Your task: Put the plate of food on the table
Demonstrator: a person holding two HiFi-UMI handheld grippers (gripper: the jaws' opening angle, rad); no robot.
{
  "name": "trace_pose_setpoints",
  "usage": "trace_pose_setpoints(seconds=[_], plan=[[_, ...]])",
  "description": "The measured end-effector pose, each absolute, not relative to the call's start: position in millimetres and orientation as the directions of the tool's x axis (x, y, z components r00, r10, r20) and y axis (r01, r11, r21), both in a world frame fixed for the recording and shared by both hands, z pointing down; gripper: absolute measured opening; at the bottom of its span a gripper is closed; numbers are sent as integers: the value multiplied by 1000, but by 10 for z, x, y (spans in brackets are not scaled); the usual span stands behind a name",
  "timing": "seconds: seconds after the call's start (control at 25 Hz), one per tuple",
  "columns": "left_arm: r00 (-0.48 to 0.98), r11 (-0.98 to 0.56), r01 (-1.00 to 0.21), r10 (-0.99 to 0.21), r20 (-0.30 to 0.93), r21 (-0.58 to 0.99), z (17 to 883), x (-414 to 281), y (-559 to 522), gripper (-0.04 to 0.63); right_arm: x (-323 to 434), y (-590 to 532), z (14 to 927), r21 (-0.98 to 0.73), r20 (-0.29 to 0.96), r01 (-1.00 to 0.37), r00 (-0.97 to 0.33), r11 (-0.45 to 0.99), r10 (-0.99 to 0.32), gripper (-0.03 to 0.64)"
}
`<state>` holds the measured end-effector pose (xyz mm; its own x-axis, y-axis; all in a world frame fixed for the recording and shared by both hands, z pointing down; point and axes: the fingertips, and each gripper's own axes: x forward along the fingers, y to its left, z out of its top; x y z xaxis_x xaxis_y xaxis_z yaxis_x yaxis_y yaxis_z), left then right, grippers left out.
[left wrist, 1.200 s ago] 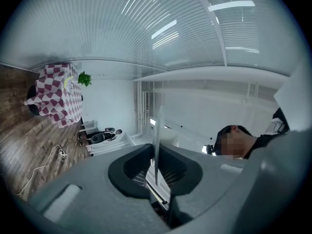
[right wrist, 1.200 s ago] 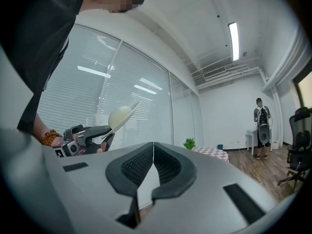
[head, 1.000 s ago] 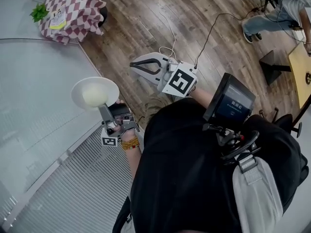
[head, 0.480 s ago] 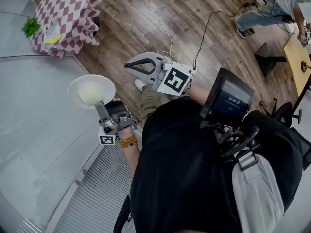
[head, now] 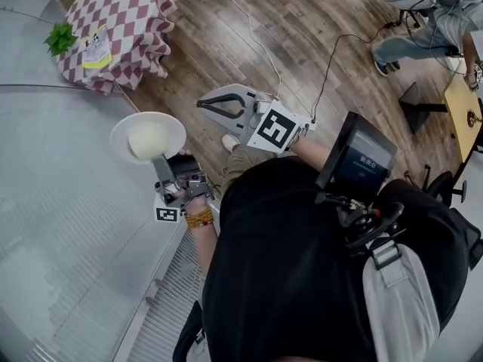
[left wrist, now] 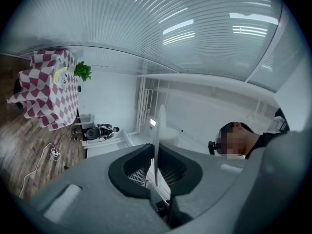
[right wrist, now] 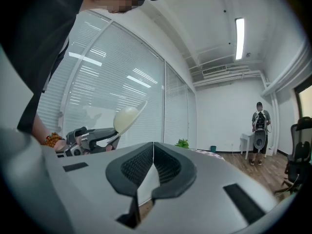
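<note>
Left gripper (head: 160, 163) pinches the plate (head: 121, 129) by its near rim, food mound (head: 145, 142) just beyond its jaws; right gripper (head: 207, 104) closed on nothing; best carried level toward the checkered table (head: 128, 13) well ahead.

The left claw (head: 159, 159) grips a white plate (head: 124, 133) of pale round food (head: 146, 139) by its rim, well short of the checkered tabletop (head: 121, 21). The right claw (head: 202, 104), seemingly closed, hangs likewise clear of it.
</note>
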<state>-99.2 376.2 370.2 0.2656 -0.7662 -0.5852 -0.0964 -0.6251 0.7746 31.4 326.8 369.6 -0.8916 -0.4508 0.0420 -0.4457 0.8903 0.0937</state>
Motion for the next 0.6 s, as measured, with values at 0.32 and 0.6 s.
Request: trace_pose_setpoints(seconds=[0.32,0.6], plan=[[253,-589,-16,-784,-567,808,3958,-1622,3247,34,-424,2741,3691,43,24,-468,-883,883,-469,14],[250,-569,-25,-800,-546,822,3977,-1911,3070,34,-779,2517,3668,48,41,-447,-893,893,-449,14]])
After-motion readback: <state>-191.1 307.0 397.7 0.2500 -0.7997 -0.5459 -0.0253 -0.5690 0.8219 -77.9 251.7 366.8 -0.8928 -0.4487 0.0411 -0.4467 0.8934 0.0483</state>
